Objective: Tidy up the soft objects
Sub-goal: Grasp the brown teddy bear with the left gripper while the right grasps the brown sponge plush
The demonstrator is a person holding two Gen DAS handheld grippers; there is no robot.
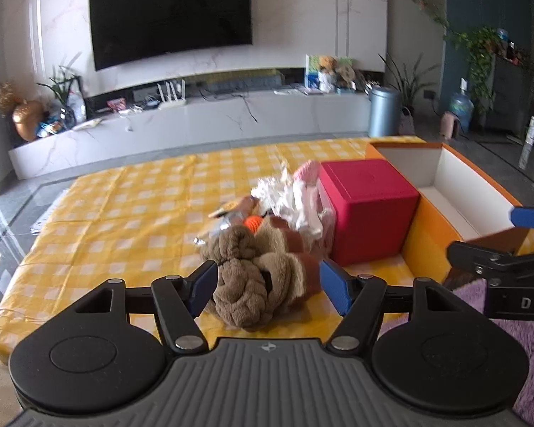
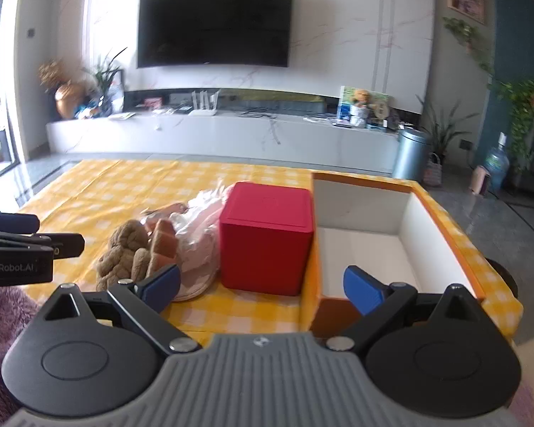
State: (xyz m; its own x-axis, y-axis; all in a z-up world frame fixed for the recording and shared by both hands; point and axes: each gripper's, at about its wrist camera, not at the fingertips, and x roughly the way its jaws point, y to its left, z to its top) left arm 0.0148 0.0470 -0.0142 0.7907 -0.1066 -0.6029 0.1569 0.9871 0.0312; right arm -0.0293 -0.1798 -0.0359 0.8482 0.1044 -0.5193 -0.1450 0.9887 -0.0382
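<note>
A brown plush toy lies on the yellow checked tablecloth at the front of a heap of soft things: a pink and white cloth toy and crinkled wrappers. My left gripper is open, its blue pads either side of the brown plush, not squeezing it. In the right wrist view the plush lies left of a red cube box. My right gripper is open and empty, in front of the red box and the orange box's near wall.
An orange box with a white inside stands open at the right, beside the red cube. A purple fuzzy fabric lies at the near edge. A TV console and plants stand beyond the table.
</note>
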